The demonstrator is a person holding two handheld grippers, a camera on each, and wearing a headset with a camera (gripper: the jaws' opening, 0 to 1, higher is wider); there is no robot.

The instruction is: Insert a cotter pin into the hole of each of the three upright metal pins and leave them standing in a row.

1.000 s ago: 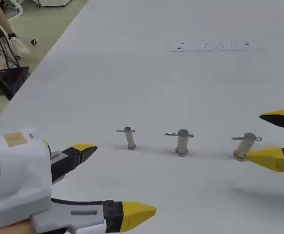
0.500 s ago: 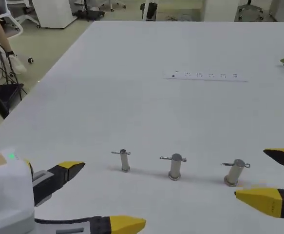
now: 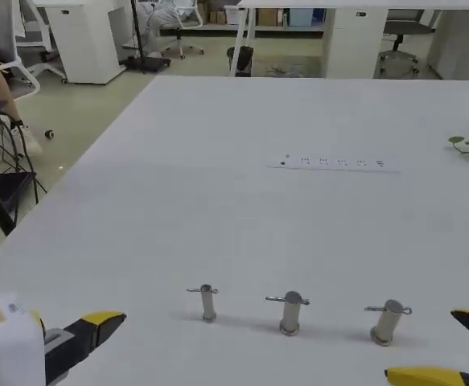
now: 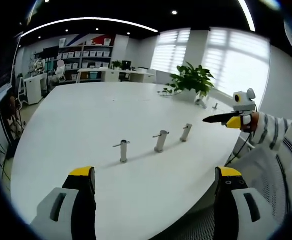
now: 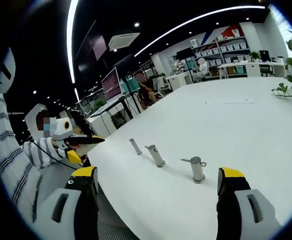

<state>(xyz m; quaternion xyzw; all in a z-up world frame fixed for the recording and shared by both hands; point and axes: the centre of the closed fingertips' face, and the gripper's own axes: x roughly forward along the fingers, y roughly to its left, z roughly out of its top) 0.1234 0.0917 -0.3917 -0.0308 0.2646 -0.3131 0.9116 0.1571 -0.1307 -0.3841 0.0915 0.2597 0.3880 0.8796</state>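
Three cottered metal pins [image 3: 290, 315] stand in row; left hand-held gripper [image 4: 154, 172] and right hand-held gripper [image 5: 157, 173] gape empty near them. Apparently complete: keep clear.

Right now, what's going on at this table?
A person holds two claws. The left claw and right claw are both open and empty, hovering at the near edge of the table. Three metal pins stand in a row, the left pin, middle pin and right pin, each with a cotter pin through its top.
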